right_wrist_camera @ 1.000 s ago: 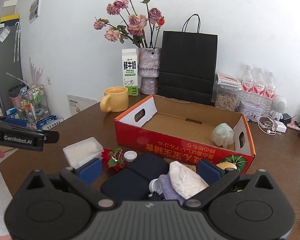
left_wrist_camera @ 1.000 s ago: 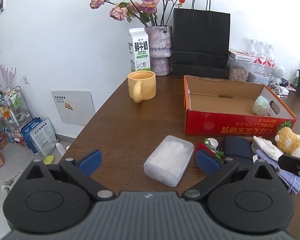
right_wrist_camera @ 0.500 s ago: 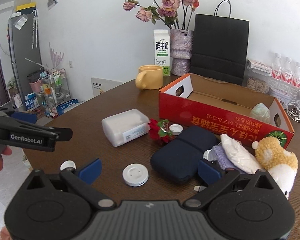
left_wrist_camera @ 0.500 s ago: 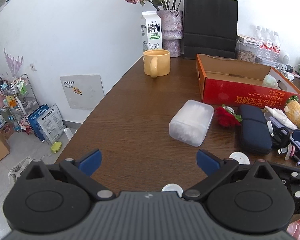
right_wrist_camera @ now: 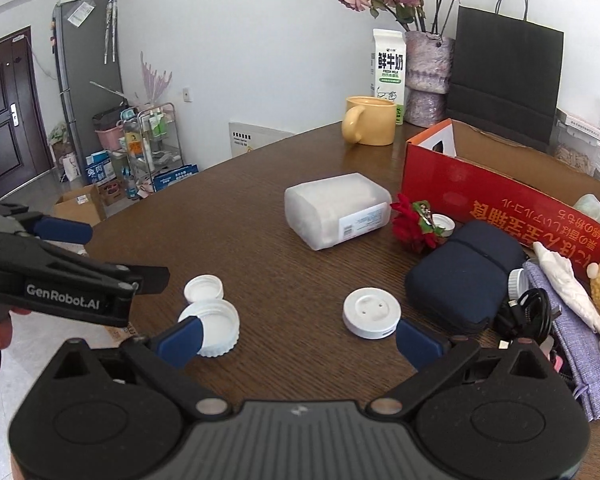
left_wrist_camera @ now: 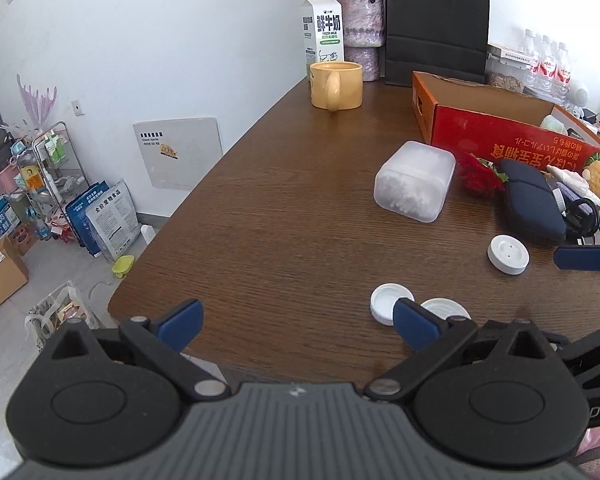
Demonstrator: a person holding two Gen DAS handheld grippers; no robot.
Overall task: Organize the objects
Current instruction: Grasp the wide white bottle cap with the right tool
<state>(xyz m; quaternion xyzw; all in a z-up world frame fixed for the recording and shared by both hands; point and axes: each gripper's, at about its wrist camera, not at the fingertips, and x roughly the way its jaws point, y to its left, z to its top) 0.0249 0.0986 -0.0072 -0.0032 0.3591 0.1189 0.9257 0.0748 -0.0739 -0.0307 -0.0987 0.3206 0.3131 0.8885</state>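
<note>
Your left gripper (left_wrist_camera: 296,322) is spread wide, holding nothing, over the table's (left_wrist_camera: 284,216) near edge. Two white caps (right_wrist_camera: 210,308) lie there. Your right gripper (right_wrist_camera: 298,340) is also spread, empty. Red box (right_wrist_camera: 496,196) sits toward the far right edge.

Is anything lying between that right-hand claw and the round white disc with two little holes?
Nothing visible does. The right gripper is open, and only bare brown table lies between its fingers and the white disc. Two white caps lie off to its left, a navy pouch beyond the disc.
</note>
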